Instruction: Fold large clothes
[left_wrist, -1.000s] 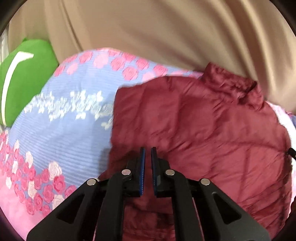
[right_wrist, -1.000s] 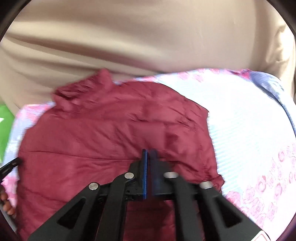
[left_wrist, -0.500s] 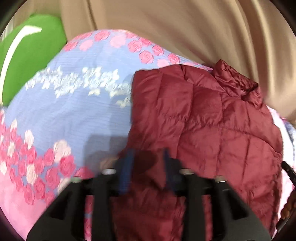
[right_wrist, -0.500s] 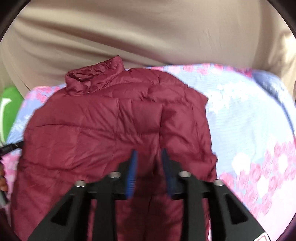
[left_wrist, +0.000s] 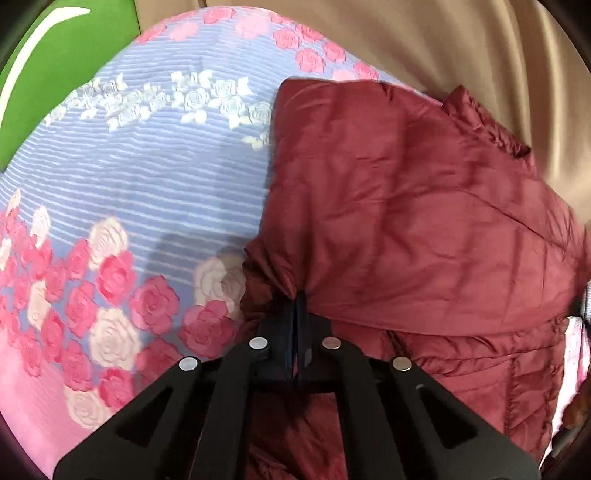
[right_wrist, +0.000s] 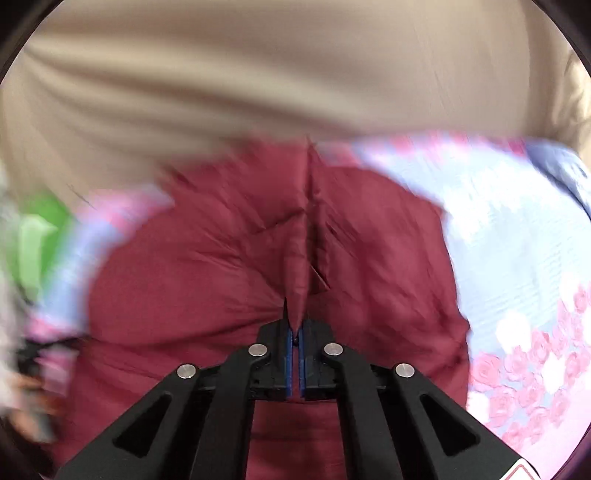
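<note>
A dark red quilted puffer jacket (left_wrist: 406, 206) lies on a floral bedspread (left_wrist: 129, 184), collar toward the far side. My left gripper (left_wrist: 295, 306) is shut on the jacket's near left edge, where the fabric bunches at the tips. In the right wrist view, which is blurred by motion, my right gripper (right_wrist: 295, 328) is shut on a pinched ridge of the jacket (right_wrist: 229, 266), which rises in a fold running away from the tips.
The bedspread (right_wrist: 517, 258) is blue and pink with rose print. A beige curtain or sheet (right_wrist: 295, 74) hangs behind the bed. A green cushion (left_wrist: 55, 55) sits at the far left.
Both grippers opened, dropped toward the jacket, and have shut on its fabric. The jacket's near part now lifts and bunches at both grips.
</note>
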